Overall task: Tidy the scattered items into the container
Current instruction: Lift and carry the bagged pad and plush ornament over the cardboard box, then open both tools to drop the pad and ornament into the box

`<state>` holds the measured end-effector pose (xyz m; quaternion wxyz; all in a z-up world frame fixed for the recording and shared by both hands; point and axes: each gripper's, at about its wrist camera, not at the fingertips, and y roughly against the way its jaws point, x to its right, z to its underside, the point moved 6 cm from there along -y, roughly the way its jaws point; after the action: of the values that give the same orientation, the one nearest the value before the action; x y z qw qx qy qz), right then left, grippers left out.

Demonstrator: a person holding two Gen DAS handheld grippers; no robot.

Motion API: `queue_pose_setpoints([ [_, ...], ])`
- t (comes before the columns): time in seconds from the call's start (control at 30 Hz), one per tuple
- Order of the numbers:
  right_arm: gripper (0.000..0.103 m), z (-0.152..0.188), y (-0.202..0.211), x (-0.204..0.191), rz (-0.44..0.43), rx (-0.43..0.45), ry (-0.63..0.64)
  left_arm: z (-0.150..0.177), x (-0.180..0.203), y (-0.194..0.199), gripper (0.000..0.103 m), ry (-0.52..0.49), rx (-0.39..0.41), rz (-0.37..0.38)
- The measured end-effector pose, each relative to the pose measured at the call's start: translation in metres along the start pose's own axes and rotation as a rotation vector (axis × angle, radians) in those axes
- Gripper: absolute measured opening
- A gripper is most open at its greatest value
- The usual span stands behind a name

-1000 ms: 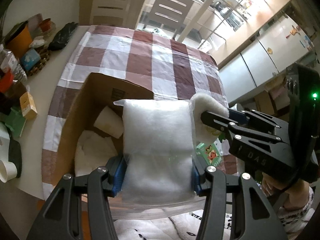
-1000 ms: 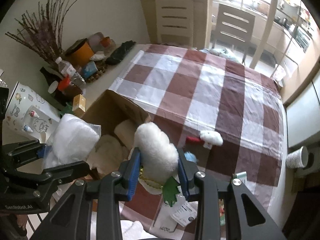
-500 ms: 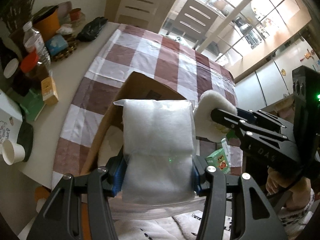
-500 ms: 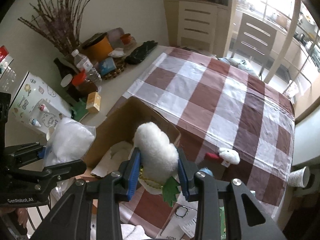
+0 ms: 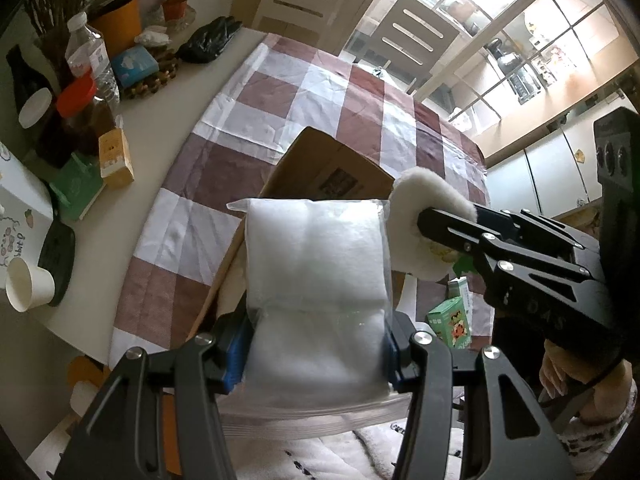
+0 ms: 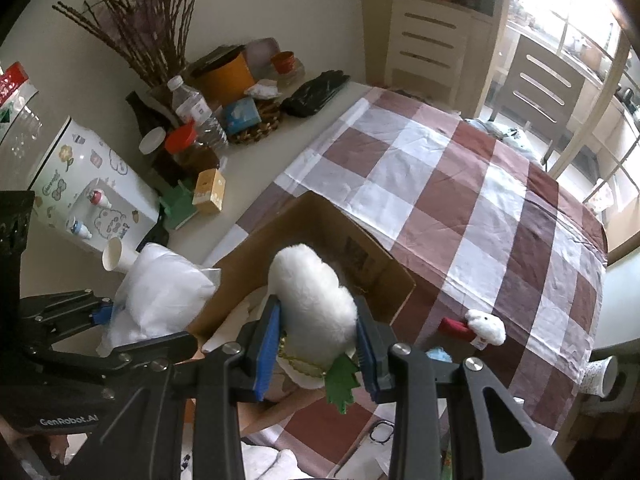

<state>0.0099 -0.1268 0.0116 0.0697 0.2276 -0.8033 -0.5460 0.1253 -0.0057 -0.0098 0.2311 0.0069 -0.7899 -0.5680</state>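
The cardboard box [image 6: 320, 240], open at the top, stands on the checked cloth [image 6: 460, 184] of the tabletop, and both loads hang over or beside its near end. At the left, the left tool [image 5: 316, 344] is clamped on a clear bag of white stuffing [image 5: 316, 264]. The bag stands upright between the pads, its long axis running away from the camera. In the right wrist view the bag [image 6: 160, 292] hangs just outside the box's left wall, so it appears to need a short carry rightward before it can drop in. Next along, the right tool [image 6: 318, 340] holds a white plush toy [image 6: 312, 292] with a green leaf [image 6: 340, 380] at its base, jaws tight on the plush. The toy sits over the box's near rim, with pale soft things already lying inside below it. This hand looks the nearer to a clean release. Farther right, a small white and red toy [image 6: 480, 326] lies on the cloth just outside the box's right corner, still to be gathered.
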Motion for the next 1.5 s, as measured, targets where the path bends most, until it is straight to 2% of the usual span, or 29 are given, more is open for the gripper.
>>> queue_pose_setpoints([
  [0.5, 0.035, 0.001, -0.013, -0.002, -0.007, -0.034, -0.011, -0.002, 0.008, -0.02, 0.054, -0.024, -0.055, 0.018],
  [1.5, 0.035, -0.003, -0.027, -0.006, -0.022, -0.069, 0.006, -0.005, 0.004, -0.031, 0.054, -0.018, -0.087, 0.014],
])
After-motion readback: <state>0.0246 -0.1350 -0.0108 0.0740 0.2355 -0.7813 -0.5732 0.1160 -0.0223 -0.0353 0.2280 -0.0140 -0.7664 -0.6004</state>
